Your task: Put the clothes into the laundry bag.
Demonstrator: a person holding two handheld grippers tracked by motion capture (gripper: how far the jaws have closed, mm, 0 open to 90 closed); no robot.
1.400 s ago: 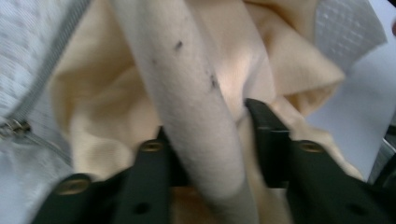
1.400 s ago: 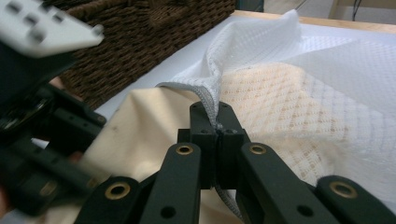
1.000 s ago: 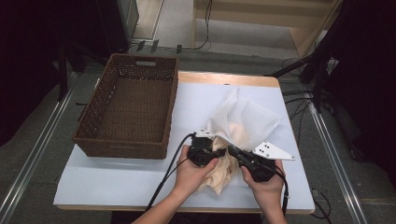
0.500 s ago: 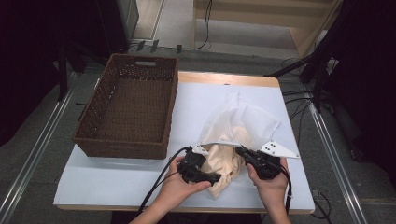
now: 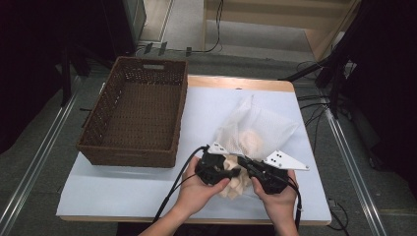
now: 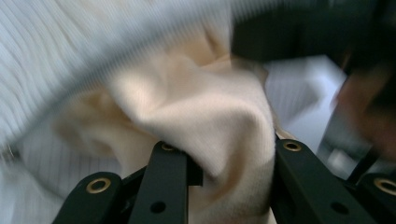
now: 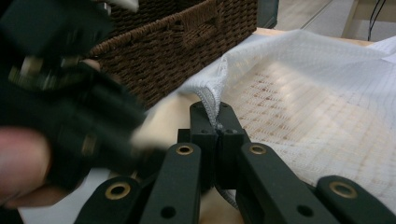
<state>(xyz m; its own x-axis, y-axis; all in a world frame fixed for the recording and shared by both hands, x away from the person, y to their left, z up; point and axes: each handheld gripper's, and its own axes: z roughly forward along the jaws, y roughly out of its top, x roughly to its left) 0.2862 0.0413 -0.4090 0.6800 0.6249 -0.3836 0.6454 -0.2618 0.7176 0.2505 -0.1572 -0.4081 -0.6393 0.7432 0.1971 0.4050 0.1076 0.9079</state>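
A white mesh bag lies on the right half of the table, with a cream cloth spilling from its near end. My left gripper is shut on that cream cloth, which bulges up between the jaws. My right gripper is shut on the bag's hemmed edge, pinching it between closed jaws. The mesh bag spreads away to the right, cream showing through it. The left gripper is a dark blur at the left in the right gripper view.
A brown wicker basket with nothing in it stands on the left of the white table, close to the bag's opening. Cables trail from both grippers toward the near edge. Metal rails run along the floor on both sides.
My left gripper drew back toward the near edge, then came right again onto the cream cloth, and more cloth now hangs out. The right gripper kept its hold on the bag's edge.
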